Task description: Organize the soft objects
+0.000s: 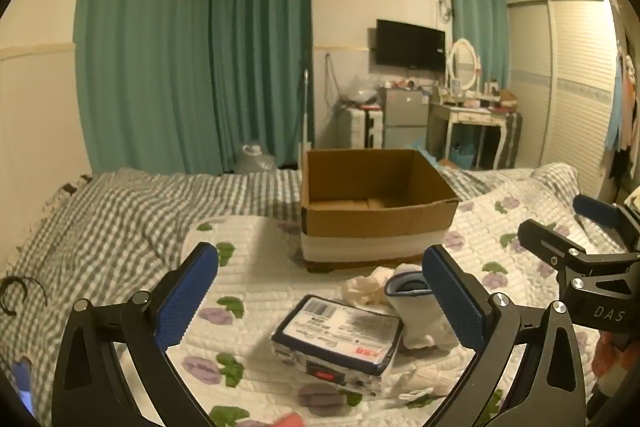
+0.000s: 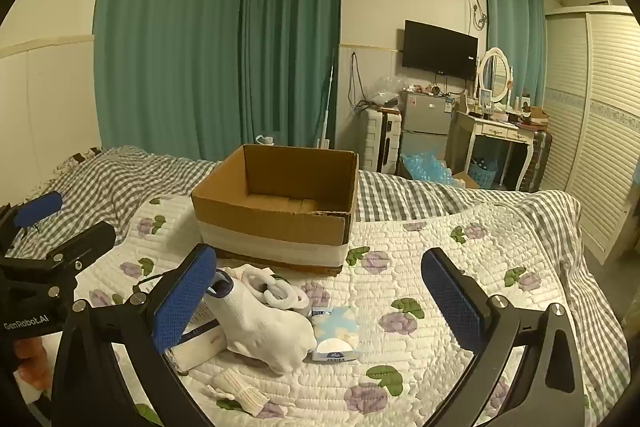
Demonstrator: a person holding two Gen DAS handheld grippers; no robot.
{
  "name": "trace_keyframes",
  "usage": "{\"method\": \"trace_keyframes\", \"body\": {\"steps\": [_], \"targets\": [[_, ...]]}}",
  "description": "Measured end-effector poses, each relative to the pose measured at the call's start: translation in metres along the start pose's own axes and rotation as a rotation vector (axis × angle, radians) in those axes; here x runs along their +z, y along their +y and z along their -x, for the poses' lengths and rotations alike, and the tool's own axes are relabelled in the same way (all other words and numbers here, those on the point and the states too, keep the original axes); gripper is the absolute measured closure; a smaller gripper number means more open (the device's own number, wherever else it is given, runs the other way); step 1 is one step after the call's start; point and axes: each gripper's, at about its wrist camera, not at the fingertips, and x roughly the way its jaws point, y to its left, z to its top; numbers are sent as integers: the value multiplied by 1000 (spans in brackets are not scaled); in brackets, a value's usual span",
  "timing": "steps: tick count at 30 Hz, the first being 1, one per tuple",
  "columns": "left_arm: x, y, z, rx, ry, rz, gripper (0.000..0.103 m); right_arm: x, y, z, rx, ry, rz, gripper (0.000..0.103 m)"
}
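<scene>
Currently both grippers hover over the quilted floral bedspread (image 2: 440,239), jaws spread wide and holding nothing. The left gripper (image 1: 320,291) frames a tissue pack (image 1: 338,337) lying near a white sock (image 1: 412,307). The right gripper (image 2: 320,291) looks over the same white sock (image 2: 264,323), a rolled sock pair (image 2: 276,289) and a small blue tissue packet (image 2: 335,333). Just beyond them, the open cardboard box (image 2: 276,223) sits on the bed.
</scene>
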Motion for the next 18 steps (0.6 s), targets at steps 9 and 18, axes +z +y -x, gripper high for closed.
{"method": "trace_keyframes", "body": {"steps": [9,18], "targets": [[-3,1,0,7,-5,-1,0,0,-1,-1,2,-1,-3,0],[-6,0,-1,21,-11,-15,0,-3,-1,-4,4,5,-3,0]]}}
